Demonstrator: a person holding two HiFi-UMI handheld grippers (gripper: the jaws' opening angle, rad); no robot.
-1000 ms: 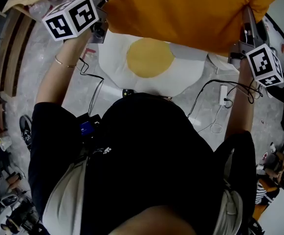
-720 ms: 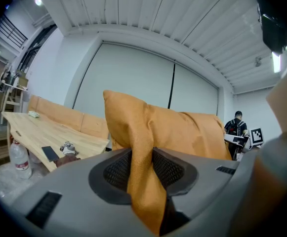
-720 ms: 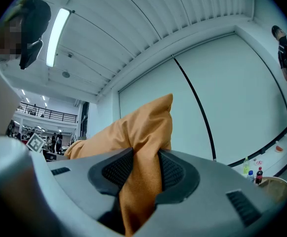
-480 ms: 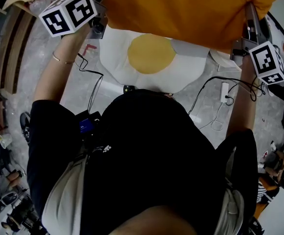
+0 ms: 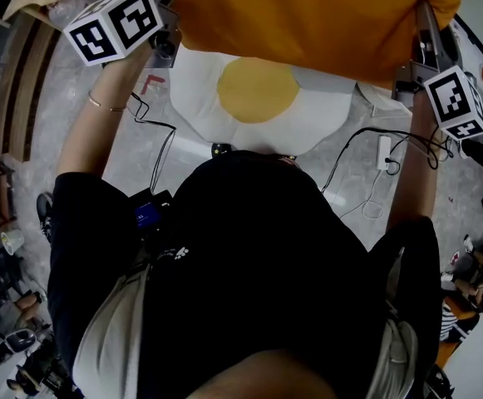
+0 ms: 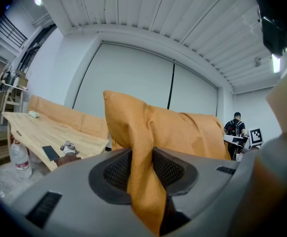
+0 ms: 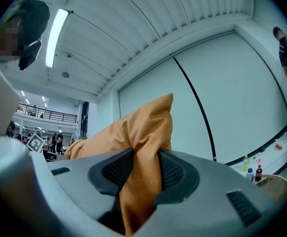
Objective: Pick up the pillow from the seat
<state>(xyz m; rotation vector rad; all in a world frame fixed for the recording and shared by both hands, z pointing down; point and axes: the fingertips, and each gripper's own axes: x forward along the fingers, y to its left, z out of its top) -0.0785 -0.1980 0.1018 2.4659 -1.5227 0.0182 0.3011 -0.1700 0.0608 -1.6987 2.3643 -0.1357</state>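
Pillow of orange fabric (image 5: 308,15) hangs lifted clear, my left claw (image 6: 143,164) and right claw (image 7: 144,169) each clamped on a corner; pickup looks done.

The pillow (image 5: 308,23) is orange fabric, held up and spread wide before you. Your left gripper (image 6: 142,171) and right gripper (image 7: 144,174) each clamp one bunched end corner.
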